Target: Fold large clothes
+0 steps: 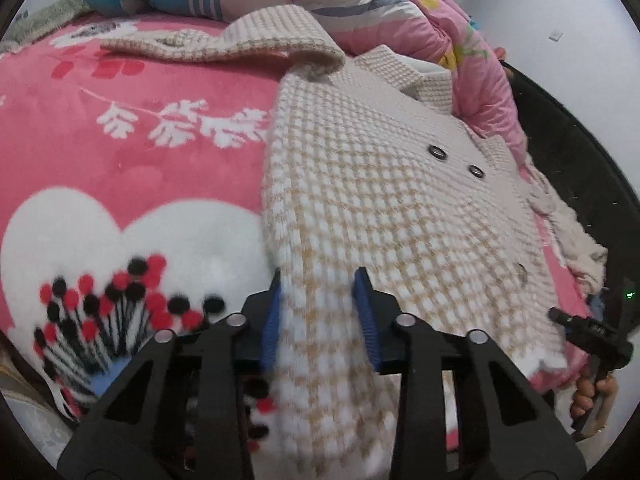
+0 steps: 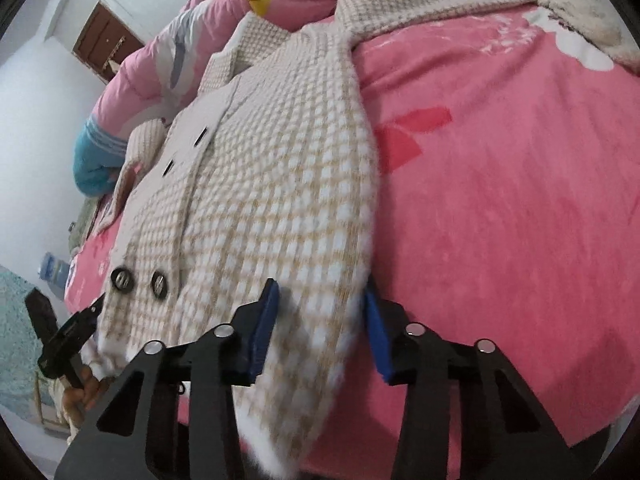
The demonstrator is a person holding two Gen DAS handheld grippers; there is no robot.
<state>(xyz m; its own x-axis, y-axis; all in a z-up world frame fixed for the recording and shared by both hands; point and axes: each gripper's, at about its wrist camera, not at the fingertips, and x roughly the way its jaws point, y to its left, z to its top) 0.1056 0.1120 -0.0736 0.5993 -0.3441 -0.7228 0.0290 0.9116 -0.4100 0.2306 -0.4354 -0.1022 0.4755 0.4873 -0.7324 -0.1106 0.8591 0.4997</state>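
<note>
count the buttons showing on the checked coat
4 on the coat: a lower pair side by side near the hem, and an upper pair below the lapel. More may be hidden under the front flap.

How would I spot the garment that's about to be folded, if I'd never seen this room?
Find the bed with the pink fleece blanket, printed with white hearts and flowers. Spread flat on it, below the bunched pink quilt, lies a coat. It is the only thing here in a cream-and-tan check, with dark round buttons down its front.
</note>
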